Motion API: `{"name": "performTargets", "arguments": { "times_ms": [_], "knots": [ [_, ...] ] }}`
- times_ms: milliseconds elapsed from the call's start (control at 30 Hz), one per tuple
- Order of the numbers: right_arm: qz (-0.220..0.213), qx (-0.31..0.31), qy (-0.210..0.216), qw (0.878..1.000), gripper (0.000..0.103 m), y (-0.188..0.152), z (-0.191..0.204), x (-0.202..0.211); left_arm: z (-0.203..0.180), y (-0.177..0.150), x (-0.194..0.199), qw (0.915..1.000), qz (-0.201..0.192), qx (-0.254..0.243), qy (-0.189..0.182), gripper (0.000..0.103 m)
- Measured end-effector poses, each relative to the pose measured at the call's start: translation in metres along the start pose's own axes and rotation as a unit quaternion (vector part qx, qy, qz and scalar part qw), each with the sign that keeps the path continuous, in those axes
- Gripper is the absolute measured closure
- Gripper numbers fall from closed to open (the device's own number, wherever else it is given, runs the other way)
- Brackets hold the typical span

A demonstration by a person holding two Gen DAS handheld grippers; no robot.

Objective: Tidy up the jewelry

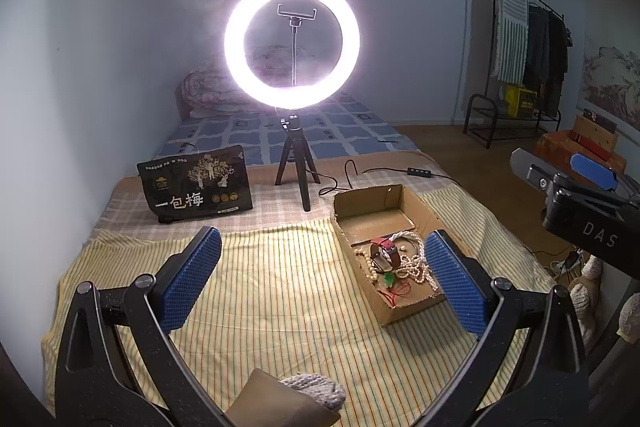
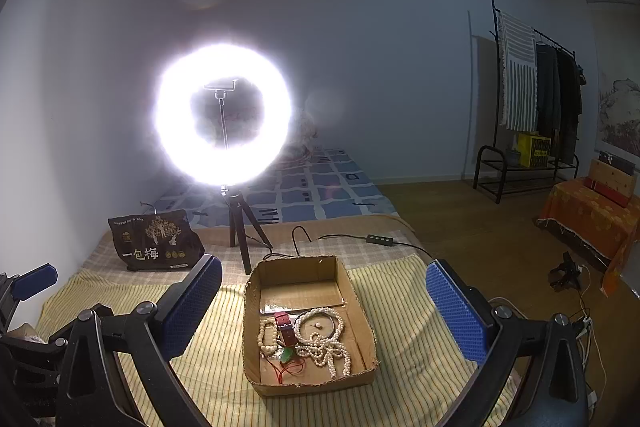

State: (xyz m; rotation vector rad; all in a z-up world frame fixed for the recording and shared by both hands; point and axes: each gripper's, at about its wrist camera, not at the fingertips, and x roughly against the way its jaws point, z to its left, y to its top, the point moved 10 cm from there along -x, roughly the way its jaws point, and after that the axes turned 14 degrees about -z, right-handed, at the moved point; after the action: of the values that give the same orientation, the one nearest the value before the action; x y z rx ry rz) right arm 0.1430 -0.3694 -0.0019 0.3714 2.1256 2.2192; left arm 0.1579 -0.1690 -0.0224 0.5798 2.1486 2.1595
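Note:
An open cardboard box lies on the yellow striped cloth. Inside it lie a pearl necklace, a red-strap watch, a beaded bracelet and a green pendant on a red cord. My left gripper is open and empty, above the cloth left of the box. My right gripper is open and empty, hovering over the box; it also shows in the left wrist view.
A lit ring light on a small tripod stands behind the box, its cable and switch beside it. A black snack bag stands at back left. A clothes rack is far right.

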Motion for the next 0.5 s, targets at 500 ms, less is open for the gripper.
{"name": "performTargets", "arguments": {
  "times_ms": [500],
  "knots": [
    [0.003, 0.001, -0.002, 1.0, 0.0, -0.0023, -0.0004, -0.0005, -0.0056, 0.0001, 0.0011, 0.9997, 0.002, -0.02, -0.01, 0.0]
  ]
}}
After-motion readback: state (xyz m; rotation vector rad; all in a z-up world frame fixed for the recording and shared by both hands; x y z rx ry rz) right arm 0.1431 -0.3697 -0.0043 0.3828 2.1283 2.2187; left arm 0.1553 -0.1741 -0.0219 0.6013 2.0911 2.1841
